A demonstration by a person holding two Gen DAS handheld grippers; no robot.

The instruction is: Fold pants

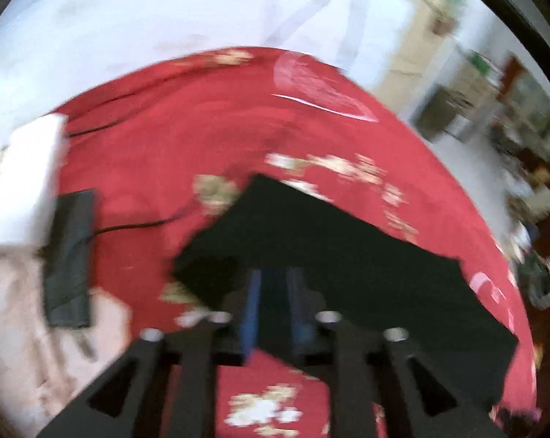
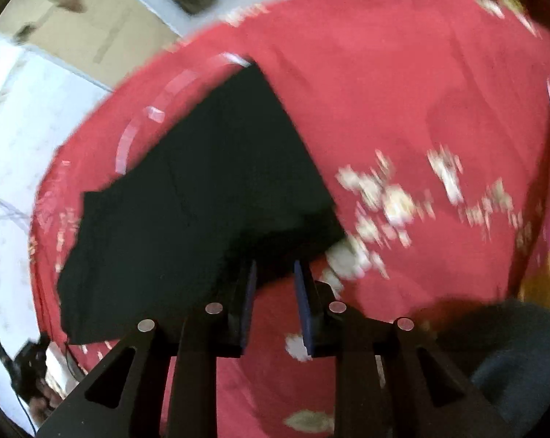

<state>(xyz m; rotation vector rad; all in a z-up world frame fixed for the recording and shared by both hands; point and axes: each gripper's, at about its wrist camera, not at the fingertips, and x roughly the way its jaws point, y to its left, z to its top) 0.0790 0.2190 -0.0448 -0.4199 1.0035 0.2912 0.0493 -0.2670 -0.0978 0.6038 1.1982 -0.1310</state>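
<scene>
One pair of black pants [image 1: 348, 255] lies folded flat on the red floral bedspread [image 1: 165, 146], running from centre toward 4 o'clock in the left wrist view. Two grippers hover above it: the left gripper [image 1: 273, 306] and the right gripper [image 2: 277, 292], each with jaws apart and nothing clamped. One white box [image 1: 27, 182] sits at 9 o'clock.

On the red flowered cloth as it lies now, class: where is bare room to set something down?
Free: the wide stretch of red cloth right of the black pants, and the patch between the pants and the dark flat case. Crowded: the pants' near edge, where both open grippers hover.
</scene>
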